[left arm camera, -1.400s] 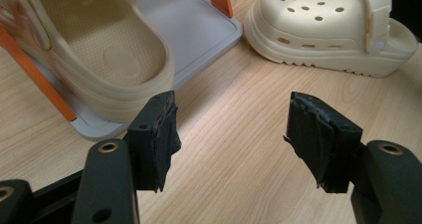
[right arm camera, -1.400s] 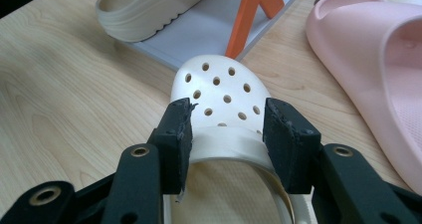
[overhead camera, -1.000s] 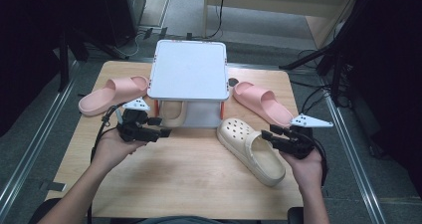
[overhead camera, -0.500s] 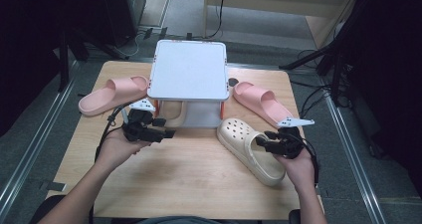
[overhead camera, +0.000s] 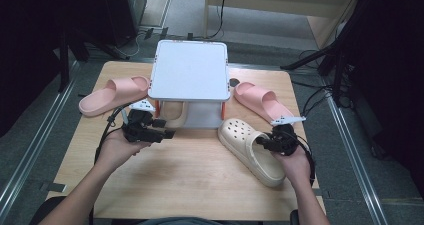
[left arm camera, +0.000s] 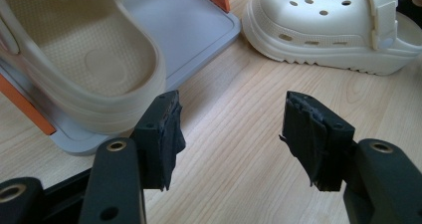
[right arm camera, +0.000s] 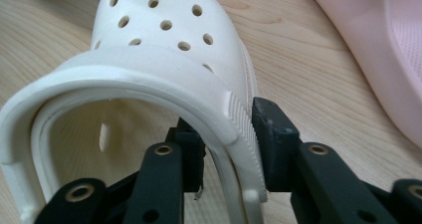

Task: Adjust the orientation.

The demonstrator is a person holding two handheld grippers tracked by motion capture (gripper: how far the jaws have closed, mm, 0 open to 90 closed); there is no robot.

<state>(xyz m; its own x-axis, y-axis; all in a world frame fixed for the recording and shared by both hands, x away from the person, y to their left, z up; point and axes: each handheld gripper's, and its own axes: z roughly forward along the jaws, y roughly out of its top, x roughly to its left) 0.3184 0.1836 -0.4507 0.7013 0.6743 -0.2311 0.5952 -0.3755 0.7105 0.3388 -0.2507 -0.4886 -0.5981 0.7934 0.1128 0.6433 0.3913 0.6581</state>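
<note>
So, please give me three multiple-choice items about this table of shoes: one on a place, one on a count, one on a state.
1. Where does the second cream clog sit?
A. on the rack's lower shelf
B. on the rack's white top
C. on the floor

2. How many pink slides lie on the table?
A. one
B. two
C. three

3. How is the right tool now?
A. open above the table
B. shut on the cream clog's side wall
C. shut on a pink slide

Answers:
1 A, it lies under the rack top.
2 B, a left slide and a right slide flank the rack.
3 B, its pads pinch the wall of the cream clog.
</note>
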